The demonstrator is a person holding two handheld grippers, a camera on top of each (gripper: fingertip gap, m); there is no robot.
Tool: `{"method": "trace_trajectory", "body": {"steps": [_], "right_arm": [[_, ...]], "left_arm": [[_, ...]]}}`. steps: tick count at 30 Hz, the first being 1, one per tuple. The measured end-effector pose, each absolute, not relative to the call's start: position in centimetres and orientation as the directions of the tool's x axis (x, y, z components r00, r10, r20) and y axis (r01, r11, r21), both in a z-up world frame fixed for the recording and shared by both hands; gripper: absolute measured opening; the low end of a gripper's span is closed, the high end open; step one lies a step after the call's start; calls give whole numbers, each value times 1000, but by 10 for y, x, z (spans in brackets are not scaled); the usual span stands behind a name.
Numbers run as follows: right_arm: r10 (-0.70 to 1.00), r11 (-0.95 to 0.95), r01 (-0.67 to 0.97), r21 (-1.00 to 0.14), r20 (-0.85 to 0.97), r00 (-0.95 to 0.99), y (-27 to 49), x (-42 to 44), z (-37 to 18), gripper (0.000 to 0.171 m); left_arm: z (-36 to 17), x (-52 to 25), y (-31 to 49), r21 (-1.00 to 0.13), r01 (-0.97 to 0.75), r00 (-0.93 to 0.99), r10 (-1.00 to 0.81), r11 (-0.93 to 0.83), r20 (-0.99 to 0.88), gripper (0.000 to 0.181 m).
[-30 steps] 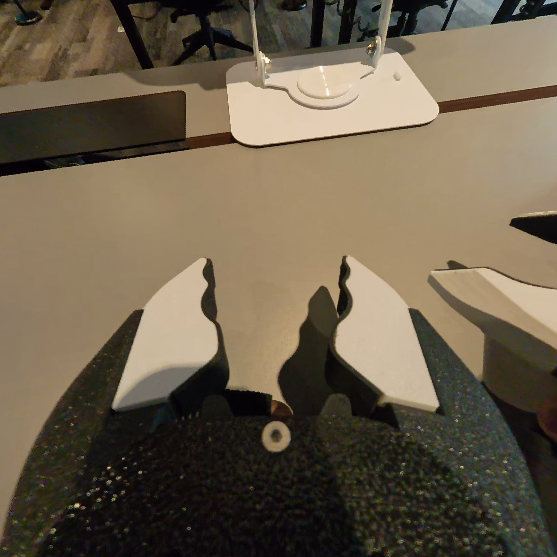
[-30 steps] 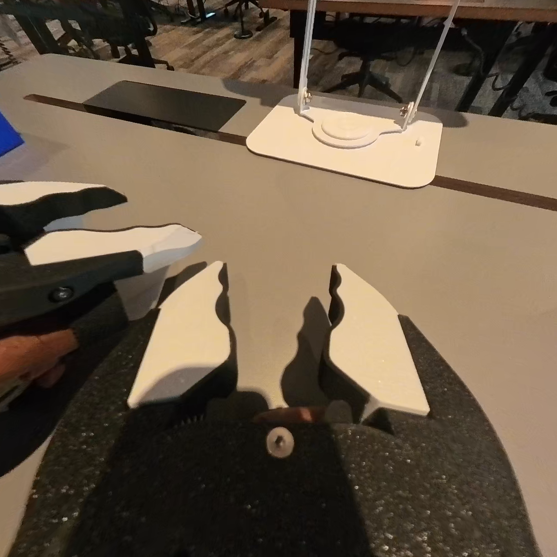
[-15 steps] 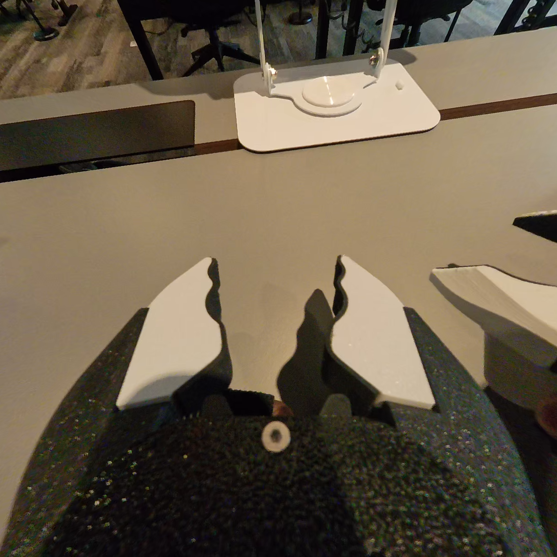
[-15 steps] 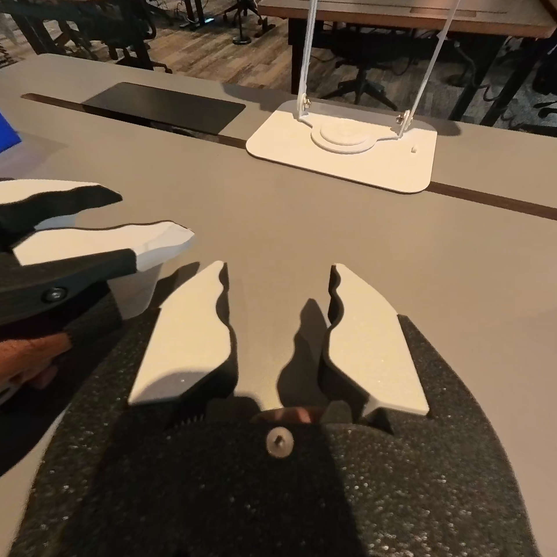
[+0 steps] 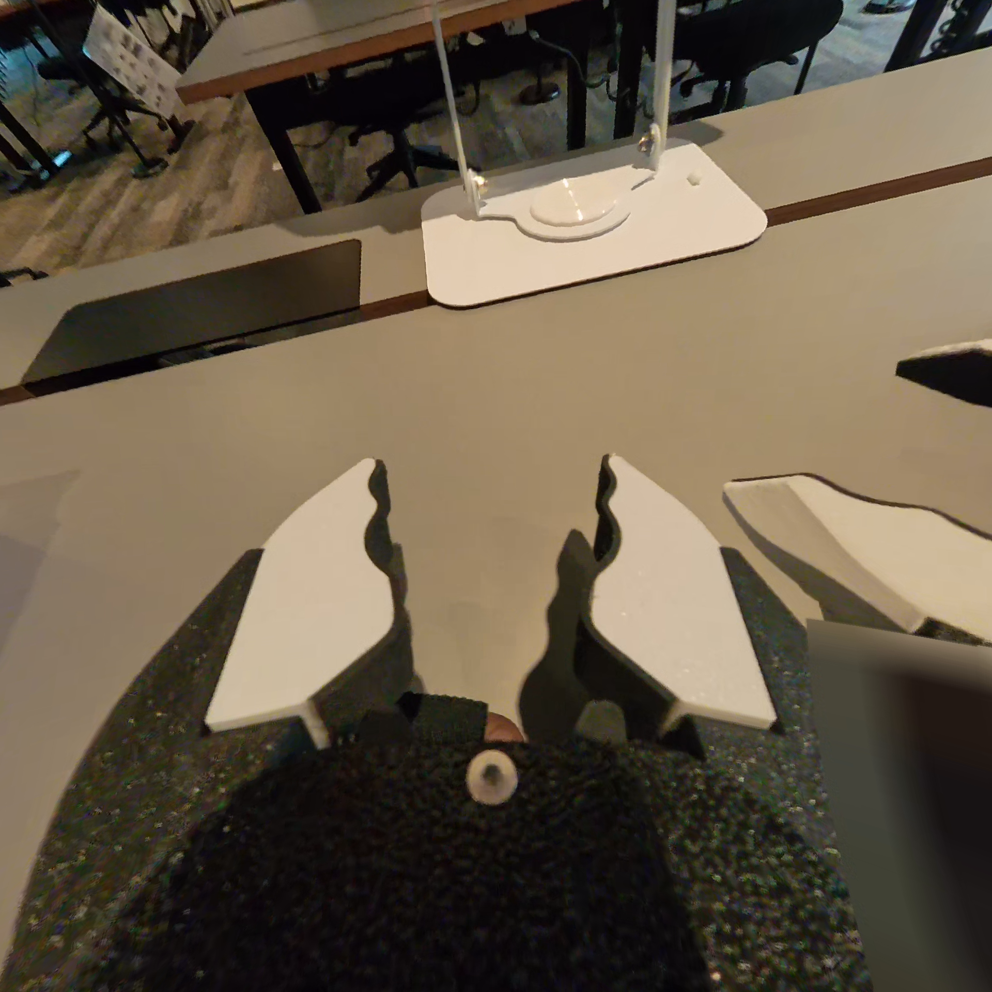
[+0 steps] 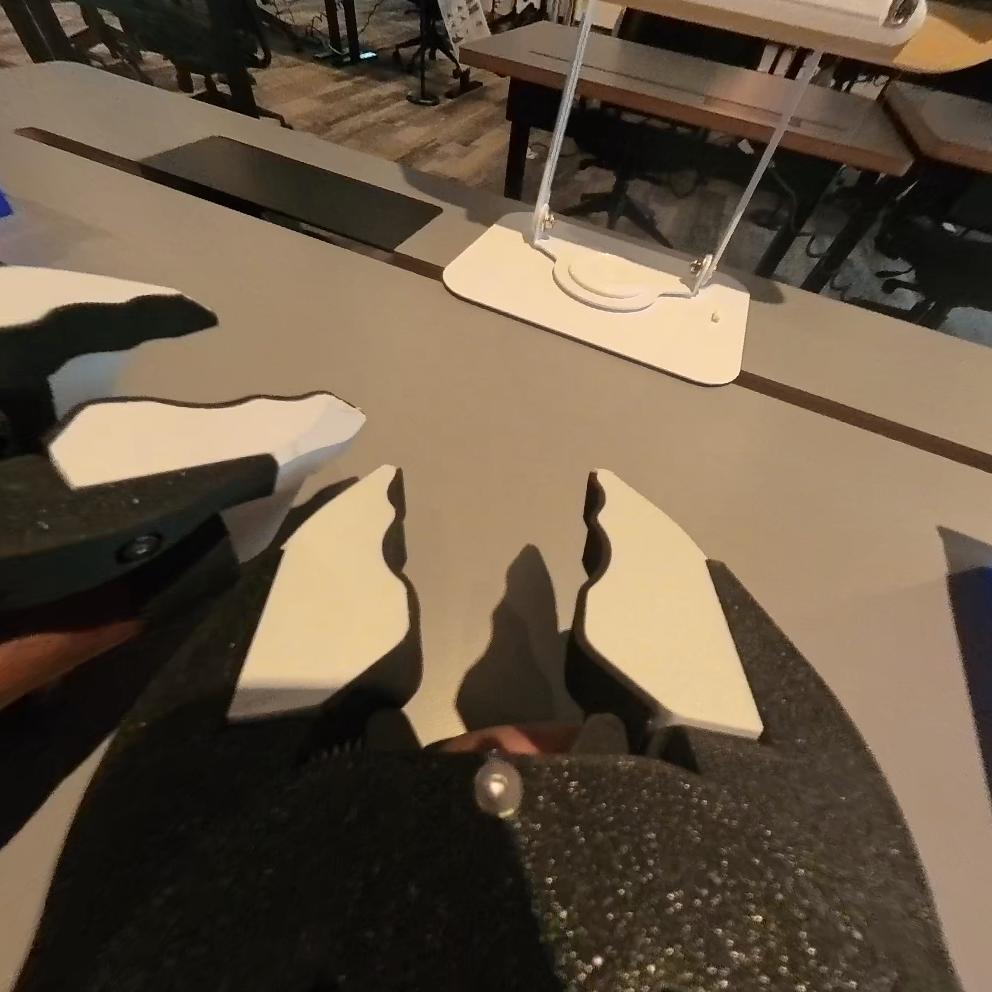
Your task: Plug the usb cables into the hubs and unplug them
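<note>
No usb cable or hub shows in either view. My left gripper [image 5: 494,467] is open and empty, held above the grey table [image 5: 483,386]. My right gripper [image 6: 494,475] is open and empty too, close beside it on its right. The right gripper's white fingers [image 5: 837,542] show at the right edge of the left wrist view. The left gripper's fingers [image 6: 204,429] show at the left edge of the right wrist view, with part of a hand below them.
A white lamp base [image 5: 590,236] with two thin white arms stands at the table's far side; it also shows in the right wrist view [image 6: 606,306]. A black panel [image 5: 204,322] lies to its left. Blue edges [image 6: 971,617] show at the right and far left. Chairs and desks stand beyond. The black panel [image 5: 204,322] lies some 30 centimetres from my left tips, 40 centimetres from my right tips.
Both grippers have tilted up and lifted, so more of the room beyond the table shows. Both stay open and empty, side by side.
</note>
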State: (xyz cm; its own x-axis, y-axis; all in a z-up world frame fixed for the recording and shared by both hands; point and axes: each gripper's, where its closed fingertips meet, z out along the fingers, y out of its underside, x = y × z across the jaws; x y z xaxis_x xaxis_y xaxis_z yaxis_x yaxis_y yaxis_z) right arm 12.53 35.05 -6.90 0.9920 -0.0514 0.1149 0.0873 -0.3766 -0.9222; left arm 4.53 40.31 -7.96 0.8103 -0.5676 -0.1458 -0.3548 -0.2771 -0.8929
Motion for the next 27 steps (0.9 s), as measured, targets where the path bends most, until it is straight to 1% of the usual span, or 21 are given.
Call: {"method": "trace_trajectory", "body": {"steps": [3,10,20,23,27], "right_arm": [[-54,-371,88,-924,116,992,350,125,-68,65],[-54,-362,102,-926,130,990,350,124,-66,65],[-42,-326,138,-935,160,986,349,120,-61,65],[-44,-242,136,-961,151,988,347,118,-49,64],[-1,-21,109,-994,109,994,340,108,-17,64]], "left_arm": [[-78,46,402,-896,-365,807,-565,-253,-169,74],[-77,44,403,-903,-335,816,-563,-270,-134,74],[-77,44,403,-903,-337,814,-564,-268,-136,75],[-77,44,403,-902,-336,815,-564,-272,-133,75],[-78,44,403,-900,-333,815,-566,-282,-124,74]]}}
